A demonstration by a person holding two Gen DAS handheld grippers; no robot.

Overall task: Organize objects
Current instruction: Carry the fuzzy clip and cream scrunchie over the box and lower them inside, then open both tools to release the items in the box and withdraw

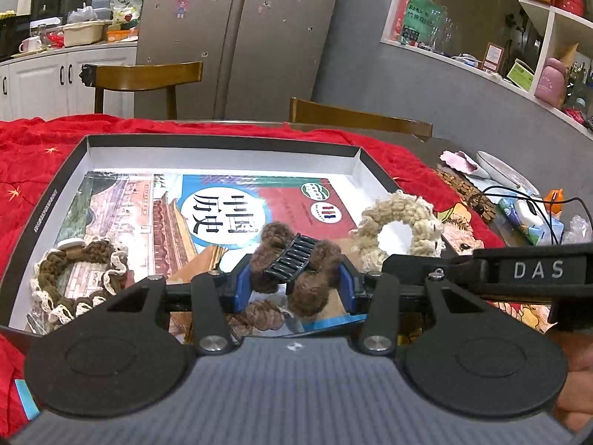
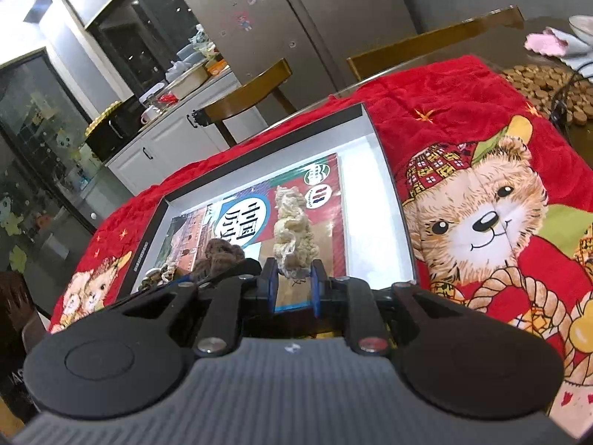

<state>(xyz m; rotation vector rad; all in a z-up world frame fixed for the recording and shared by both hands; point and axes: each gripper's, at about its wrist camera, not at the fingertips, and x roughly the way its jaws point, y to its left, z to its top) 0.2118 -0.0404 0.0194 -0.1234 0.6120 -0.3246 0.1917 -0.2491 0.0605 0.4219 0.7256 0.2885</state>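
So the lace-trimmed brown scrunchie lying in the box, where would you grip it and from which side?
Take the lace-trimmed brown scrunchie across one arc of its ring, probably the near one, coming down from above. It lies flat on the book in the shallow box, its centre open, so one finger can drop inside the loop and one outside.

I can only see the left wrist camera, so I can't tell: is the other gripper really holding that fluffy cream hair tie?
Observer: Yes. In the right wrist view the right gripper pinches the cream hair tie between its blue pads.
Operator: Is it over the box?
Observer: From that camera it shows in front of the book lying in the box.
Operator: What's on the red cloth beside the box?
Observer: A big teddy bear print wearing a checked cap.
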